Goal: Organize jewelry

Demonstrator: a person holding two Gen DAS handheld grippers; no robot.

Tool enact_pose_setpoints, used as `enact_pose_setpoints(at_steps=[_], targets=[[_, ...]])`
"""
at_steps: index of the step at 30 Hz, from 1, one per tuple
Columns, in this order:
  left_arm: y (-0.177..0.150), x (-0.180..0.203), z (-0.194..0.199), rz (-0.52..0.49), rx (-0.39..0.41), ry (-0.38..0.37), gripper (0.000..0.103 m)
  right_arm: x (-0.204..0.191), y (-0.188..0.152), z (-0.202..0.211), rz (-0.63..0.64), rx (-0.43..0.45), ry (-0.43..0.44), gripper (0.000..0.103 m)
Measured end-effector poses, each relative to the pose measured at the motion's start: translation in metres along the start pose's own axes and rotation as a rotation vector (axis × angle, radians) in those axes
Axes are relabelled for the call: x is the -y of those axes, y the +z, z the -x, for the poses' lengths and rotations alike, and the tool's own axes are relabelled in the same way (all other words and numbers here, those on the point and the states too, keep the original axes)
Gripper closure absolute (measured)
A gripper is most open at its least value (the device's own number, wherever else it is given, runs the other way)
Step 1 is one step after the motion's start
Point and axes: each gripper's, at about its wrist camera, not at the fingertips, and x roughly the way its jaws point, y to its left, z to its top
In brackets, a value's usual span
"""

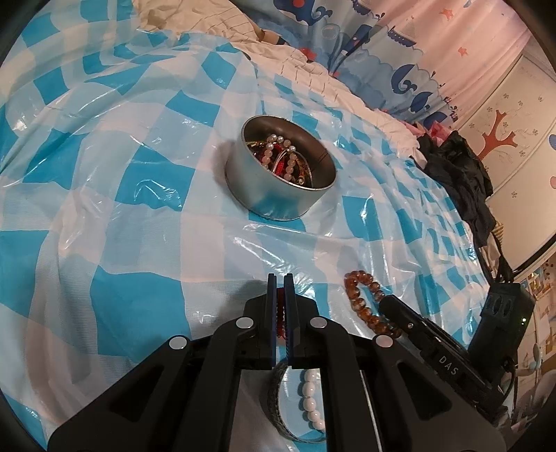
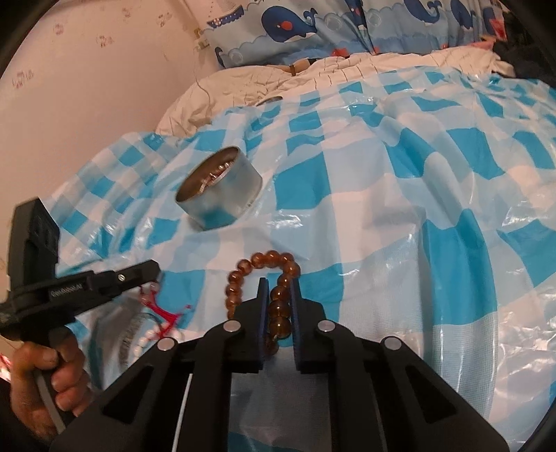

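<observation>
A round metal tin holding pearl and red jewelry stands on the blue-and-white checked plastic sheet; it also shows in the right wrist view. My left gripper is shut on a red cord piece, with white pearl beads and a dark bangle below it. My right gripper is shut on an amber bead bracelet, which also shows in the left wrist view. The left gripper appears in the right wrist view with the red cord hanging from it.
The sheet covers a bed with a cream quilt and whale-print bedding behind. Dark clothing is heaped at the bed's right edge. A pink wall lies left of the bed.
</observation>
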Motion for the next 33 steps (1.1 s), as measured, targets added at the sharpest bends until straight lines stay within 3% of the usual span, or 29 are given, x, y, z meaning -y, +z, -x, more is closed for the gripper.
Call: enact_pose_setpoints(at_steps=[8,28,30,31,33], targets=[[0.004,0.001,0.008,0.022,0.011,-0.051,0.1,-0.005,0.008,0.013,-0.025,0.038,0.09,0.09],[0.024,0.019,0.036,-0.023,0.091,-0.103,0.1,-0.012,0.019,0.028,-0.004,0.079,0.114,0.09],[0.027,0.019,0.038,-0.02,0.102,-0.108,0.1,-0.01,0.02,0.024,-0.005,0.055,0.069,0.069],[0.027,0.019,0.038,-0.018,0.101,-0.109,0.1,-0.008,0.019,0.022,-0.013,0.053,0.05,0.052],[0.026,0.02,0.036,-0.02,0.096,-0.106,0.1,-0.007,0.016,0.017,-0.014,0.028,0.03,0.051]])
